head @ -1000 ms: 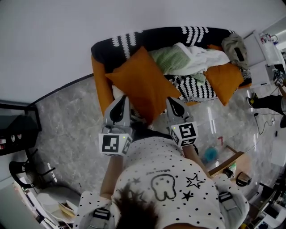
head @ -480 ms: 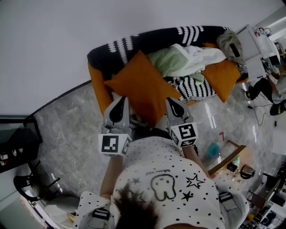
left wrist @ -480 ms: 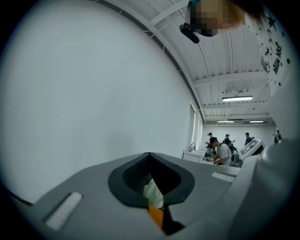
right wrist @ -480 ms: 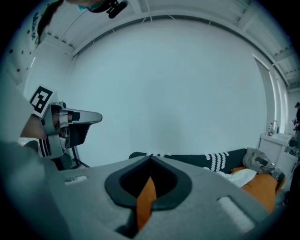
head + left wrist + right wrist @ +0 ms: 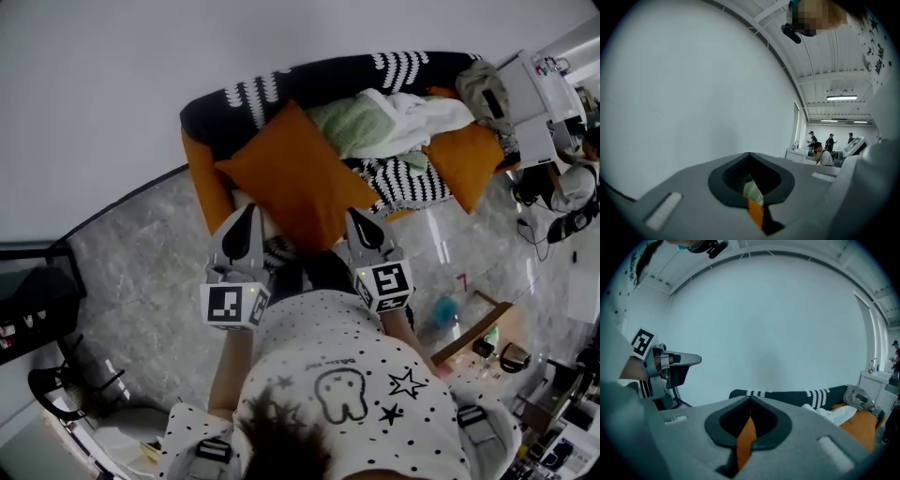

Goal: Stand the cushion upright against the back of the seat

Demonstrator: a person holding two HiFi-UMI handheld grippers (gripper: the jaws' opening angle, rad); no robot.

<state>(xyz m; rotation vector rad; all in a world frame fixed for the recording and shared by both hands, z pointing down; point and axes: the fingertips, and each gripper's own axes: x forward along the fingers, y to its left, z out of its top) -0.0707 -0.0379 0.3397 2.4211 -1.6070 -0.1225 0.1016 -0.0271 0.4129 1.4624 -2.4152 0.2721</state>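
Bright, even indoor light with only faint, soft shadows. The head view is sharp but bowed by a wide lens, and the glossy floor (image 5: pixel 436 246) carries pale glare. Both gripper views sit inside a round black vignette. The left tool (image 5: pixel 750 159) and right tool (image 5: pixel 751 401) blur close to the lens. A ceiling strip light (image 5: pixel 841 98) glows white.

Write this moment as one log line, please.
left tool: shut on cushion | right tool: shut on cushion | cushion: at sofa
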